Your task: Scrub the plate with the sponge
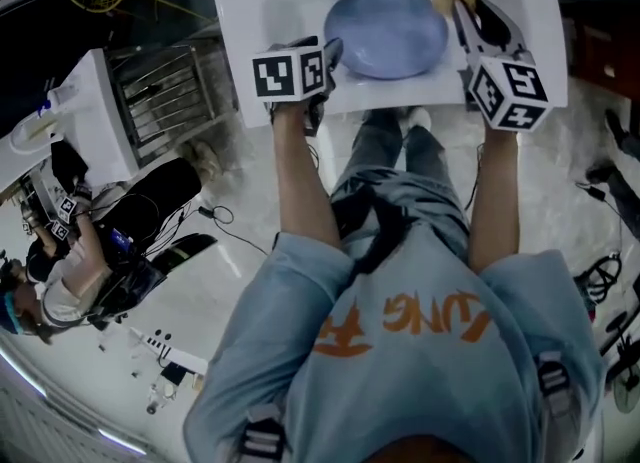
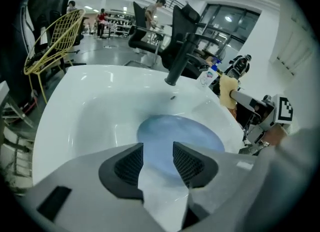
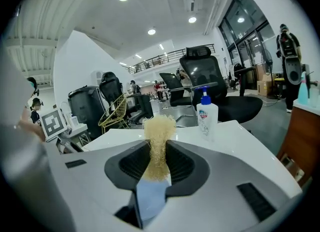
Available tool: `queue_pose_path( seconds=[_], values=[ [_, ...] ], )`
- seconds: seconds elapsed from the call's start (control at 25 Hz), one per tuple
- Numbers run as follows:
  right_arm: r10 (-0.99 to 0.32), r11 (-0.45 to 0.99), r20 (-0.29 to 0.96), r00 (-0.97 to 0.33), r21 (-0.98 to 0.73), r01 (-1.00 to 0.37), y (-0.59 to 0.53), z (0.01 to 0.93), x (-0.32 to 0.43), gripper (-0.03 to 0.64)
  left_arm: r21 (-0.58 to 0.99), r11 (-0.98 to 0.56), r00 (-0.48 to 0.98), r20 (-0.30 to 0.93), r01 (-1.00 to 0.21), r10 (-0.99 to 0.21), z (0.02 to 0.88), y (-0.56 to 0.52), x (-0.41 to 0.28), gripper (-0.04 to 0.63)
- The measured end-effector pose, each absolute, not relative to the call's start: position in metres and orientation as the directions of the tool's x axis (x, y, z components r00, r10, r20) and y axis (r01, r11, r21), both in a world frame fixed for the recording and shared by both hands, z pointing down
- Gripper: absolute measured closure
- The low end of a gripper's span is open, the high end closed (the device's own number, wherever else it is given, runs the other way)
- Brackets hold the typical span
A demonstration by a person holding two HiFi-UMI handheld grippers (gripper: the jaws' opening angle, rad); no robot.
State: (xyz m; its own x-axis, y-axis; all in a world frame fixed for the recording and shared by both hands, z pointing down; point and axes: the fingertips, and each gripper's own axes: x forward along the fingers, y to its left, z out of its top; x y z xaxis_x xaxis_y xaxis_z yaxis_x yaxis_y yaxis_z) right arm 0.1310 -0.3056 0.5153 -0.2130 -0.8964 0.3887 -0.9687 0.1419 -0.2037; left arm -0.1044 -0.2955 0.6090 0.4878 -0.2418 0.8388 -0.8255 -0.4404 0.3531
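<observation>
The right tongs (image 3: 159, 151) are clamped on the sponge (image 3: 159, 131), which sticks out past their tips and hangs clear of the plate (image 1: 385, 31), off to that plate's right and above it. The left tongs (image 2: 157, 151) stand open with nothing between the pads. The plate lies flat in the sink (image 2: 75, 105) just ahead of and below them, its near left edge close to their tips. Whether they touch it cannot be told. So the sponge is in hand and the plate is in place, but the plate is not yet steadied and sponge and plate are apart. I judge that the scrubbing itself remains to be done.
</observation>
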Motion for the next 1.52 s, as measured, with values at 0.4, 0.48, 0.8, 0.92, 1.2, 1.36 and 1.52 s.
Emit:
queue_pose_path(
  seconds=[0.4,0.48,0.8,0.92,1.2,1.36,1.52],
  values=[
    [-0.887,0.079,0.435,-0.154,-0.185,-0.979,-0.327,0.530,0.130,0.523,0.374,-0.447,0.446,0.892,-0.813,-0.065,0.649,-0.313,-0.110,0.376],
    [-0.885,0.067,0.442,-0.146,-0.188,-0.980,-0.326,0.534,0.134,0.523,0.375,-0.435,0.430,0.902,-0.819,-0.031,0.657,-0.311,-0.109,0.370],
    [-0.877,0.028,0.466,-0.113,-0.184,-0.982,-0.342,0.546,0.135,0.522,0.462,-0.277,0.443,0.887,-0.842,0.130,0.692,-0.312,-0.111,0.367],
    [-0.876,0.017,0.472,-0.103,-0.184,-0.983,-0.348,0.546,0.138,0.522,0.476,-0.215,0.449,0.878,-0.853,0.164,0.700,-0.313,-0.111,0.368],
    [-0.874,0.017,0.474,-0.107,-0.191,-0.981,-0.358,0.545,0.137,0.522,0.483,-0.151,0.457,0.872,-0.863,0.177,0.702,-0.317,-0.112,0.538],
    [-0.874,0.039,0.468,-0.130,-0.201,-0.979,-0.364,0.543,0.130,0.522,0.493,-0.104,0.478,0.867,-0.864,0.142,0.698,-0.323,-0.115,0.545],
    [-0.872,0.065,0.468,-0.147,-0.188,-0.980,-0.367,0.537,0.127,0.522,0.482,-0.005,0.481,0.874,-0.876,0.061,0.686,-0.327,-0.125,0.565]
  ],
)
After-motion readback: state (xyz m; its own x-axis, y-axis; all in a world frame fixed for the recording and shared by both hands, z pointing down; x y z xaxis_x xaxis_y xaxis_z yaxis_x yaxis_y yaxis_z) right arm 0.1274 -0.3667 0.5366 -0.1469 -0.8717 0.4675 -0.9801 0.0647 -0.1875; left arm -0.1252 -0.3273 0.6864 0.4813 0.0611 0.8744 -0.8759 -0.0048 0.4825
